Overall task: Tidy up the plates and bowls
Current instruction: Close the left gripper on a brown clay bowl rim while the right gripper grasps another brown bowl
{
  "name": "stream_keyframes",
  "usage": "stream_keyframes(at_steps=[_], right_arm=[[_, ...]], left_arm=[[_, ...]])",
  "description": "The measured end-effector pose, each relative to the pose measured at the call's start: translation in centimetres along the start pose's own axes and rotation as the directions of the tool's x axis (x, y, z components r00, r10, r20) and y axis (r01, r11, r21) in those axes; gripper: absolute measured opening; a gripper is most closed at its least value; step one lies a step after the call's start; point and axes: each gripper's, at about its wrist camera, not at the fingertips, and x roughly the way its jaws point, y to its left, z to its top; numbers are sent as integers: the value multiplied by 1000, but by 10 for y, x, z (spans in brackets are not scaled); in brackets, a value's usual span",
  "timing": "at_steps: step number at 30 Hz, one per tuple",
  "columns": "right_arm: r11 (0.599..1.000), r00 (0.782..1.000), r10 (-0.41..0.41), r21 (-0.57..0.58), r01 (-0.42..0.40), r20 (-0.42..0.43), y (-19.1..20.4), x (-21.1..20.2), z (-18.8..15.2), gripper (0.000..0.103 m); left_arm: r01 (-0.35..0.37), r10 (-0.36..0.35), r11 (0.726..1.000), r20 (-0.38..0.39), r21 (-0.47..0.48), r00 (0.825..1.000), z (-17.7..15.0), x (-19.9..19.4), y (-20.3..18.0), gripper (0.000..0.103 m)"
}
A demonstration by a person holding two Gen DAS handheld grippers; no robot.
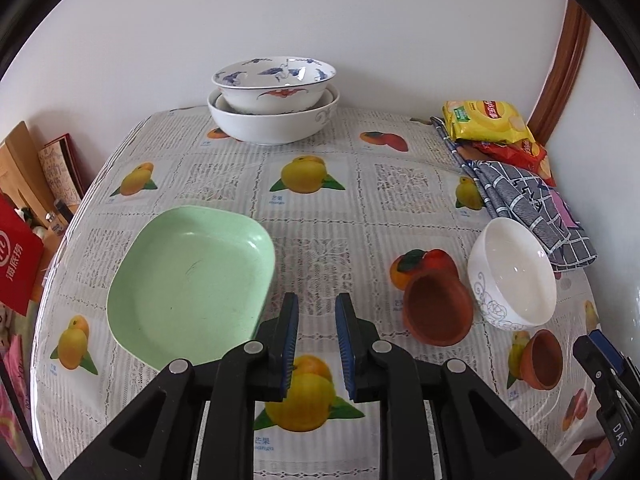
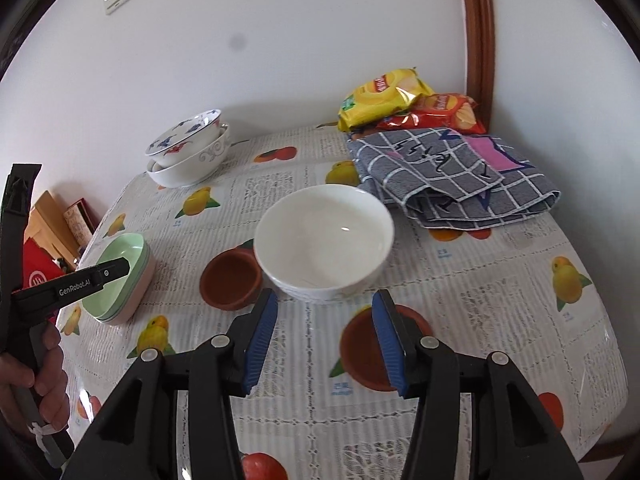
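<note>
A green square plate (image 1: 192, 284) tops a small plate stack (image 2: 120, 292) at the table's left. My left gripper (image 1: 317, 344) is open and empty, just right of the plate's near corner. A white bowl (image 2: 324, 240) stands mid-table, also in the left wrist view (image 1: 514, 276). A brown clay bowl (image 2: 230, 280) touches its left side, and a second brown bowl (image 2: 364, 356) lies nearer. My right gripper (image 2: 324, 344) is open and empty above that second bowl, just short of the white bowl. Two nested bowls (image 1: 274, 100), the upper blue-patterned, stand at the back.
A grey checked cloth (image 2: 452, 176) and yellow and red snack bags (image 2: 384, 100) lie at the back right. A wall runs behind the table. Boxes and a red bag (image 1: 18, 256) stand beyond the left table edge (image 1: 64, 240).
</note>
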Motion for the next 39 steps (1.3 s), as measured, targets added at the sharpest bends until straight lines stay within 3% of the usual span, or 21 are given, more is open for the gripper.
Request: stream_keyframes(at_steps=[5, 10, 14, 20, 34, 39], right_arm=[[994, 994, -109, 4, 109, 4, -33, -5, -6, 49], [991, 992, -118, 52, 120, -34, -62, -2, -12, 57], [988, 987, -148, 44, 151, -58, -72, 5, -18, 57], [988, 986, -137, 53, 142, -92, -80, 18, -21, 57], [997, 990, -39, 63, 48, -137, -68, 47, -23, 57], [997, 986, -29, 66, 41, -162, -65, 59, -27, 51]], left_arm=[[3, -3, 999, 4, 48, 1000, -1, 1, -30, 26], [14, -13, 994, -14, 110, 1000, -6, 11, -57, 26], [24, -18, 992, -47, 121, 999, -10, 22, -69, 26], [59, -48, 992, -99, 112, 994, -9, 40, -73, 26], [68, -57, 996, -159, 63, 986, -2, 75, -65, 26], [79, -68, 995, -165, 62, 984, 0, 82, -67, 26]])
